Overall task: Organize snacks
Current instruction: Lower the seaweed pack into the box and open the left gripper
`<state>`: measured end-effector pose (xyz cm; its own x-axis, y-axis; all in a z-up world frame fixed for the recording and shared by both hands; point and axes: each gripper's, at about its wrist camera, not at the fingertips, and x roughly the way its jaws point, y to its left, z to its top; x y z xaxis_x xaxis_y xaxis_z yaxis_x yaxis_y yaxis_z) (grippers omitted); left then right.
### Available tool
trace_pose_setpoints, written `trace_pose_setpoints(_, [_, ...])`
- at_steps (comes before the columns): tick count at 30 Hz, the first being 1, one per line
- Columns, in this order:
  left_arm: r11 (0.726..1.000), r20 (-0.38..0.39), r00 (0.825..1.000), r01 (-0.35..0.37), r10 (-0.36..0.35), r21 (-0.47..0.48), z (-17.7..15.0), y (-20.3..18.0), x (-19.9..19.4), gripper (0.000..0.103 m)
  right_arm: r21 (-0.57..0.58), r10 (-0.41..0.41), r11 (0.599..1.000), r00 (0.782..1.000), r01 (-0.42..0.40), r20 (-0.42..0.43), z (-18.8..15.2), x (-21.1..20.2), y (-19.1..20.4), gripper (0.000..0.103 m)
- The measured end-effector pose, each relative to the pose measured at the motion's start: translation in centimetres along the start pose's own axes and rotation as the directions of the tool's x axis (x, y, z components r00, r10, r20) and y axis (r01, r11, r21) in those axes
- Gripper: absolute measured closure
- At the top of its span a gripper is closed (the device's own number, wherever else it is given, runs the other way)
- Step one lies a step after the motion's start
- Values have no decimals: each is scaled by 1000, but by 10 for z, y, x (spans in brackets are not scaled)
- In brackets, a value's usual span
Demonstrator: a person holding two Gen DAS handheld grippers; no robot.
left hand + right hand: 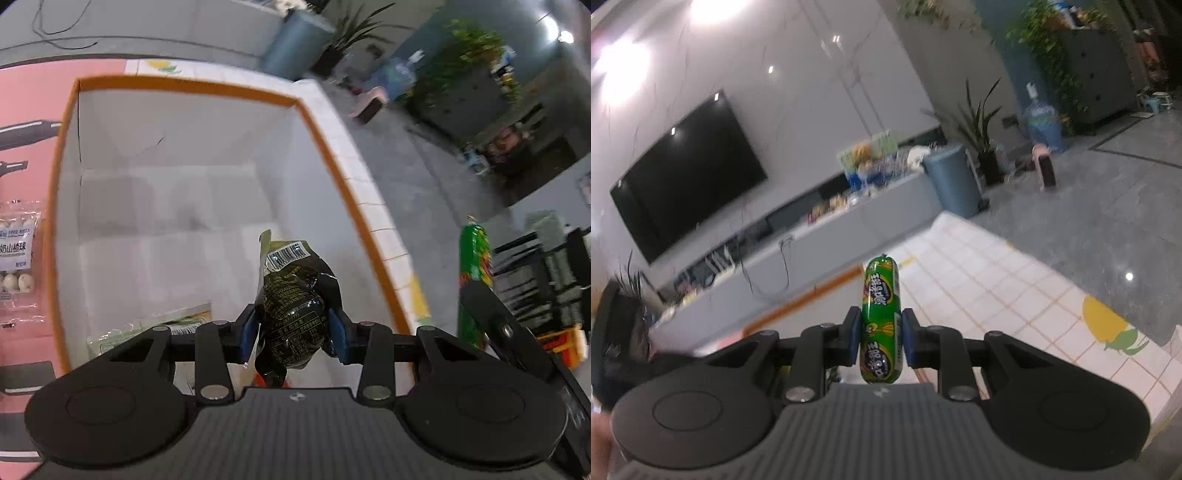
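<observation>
My left gripper (293,332) is shut on a dark crinkled snack packet (295,295) with a barcode label, held over the open white box with an orange rim (192,86). Another packet (155,328) lies at the near bottom of that box. My right gripper (879,338) is shut on a green sausage stick (881,317), which stands upright between the blue pads. In the left wrist view the same green sausage (474,280) shows at the right, outside the box, with the right gripper's dark body below it.
A clear bag of white round snacks (18,258) lies on the pink surface left of the box. The box stands on a white tiled mat (997,280). Behind are a TV (687,177), a low cabinet with goods, a blue bin (955,181), and plants.
</observation>
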<state>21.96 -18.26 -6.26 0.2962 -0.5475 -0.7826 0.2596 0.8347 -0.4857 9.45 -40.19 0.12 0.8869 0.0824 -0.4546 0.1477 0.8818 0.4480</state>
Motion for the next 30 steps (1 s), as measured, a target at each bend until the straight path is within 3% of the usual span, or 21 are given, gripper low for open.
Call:
trace_pose_setpoints(6, [999, -32, 998, -53, 53, 7, -1, -1, 20, 57, -62, 24, 997, 987, -34, -157, -12, 14, 2, 82])
trace_pose_setpoints(16, [992, -43, 992, -118, 120, 52, -11, -9, 22, 58, -48, -2, 999, 987, -6, -161, -14, 17, -6, 82])
trace_pose_setpoints(20, [984, -56, 985, -160, 165, 84, -13, -11, 19, 52, -54, -8, 999, 986, -1, -169, -15, 18, -4, 82])
trace_pose_setpoints(24, [990, -36, 992, -122, 125, 66, -13, -13, 4, 47, -74, -1, 997, 983, -12, -184, -17, 19, -2, 82])
trace_pose_setpoints(30, [996, 104, 993, -67, 60, 60, -24, -12, -55, 39, -147, 0, 988, 974, -35, -226, -22, 27, 7, 82])
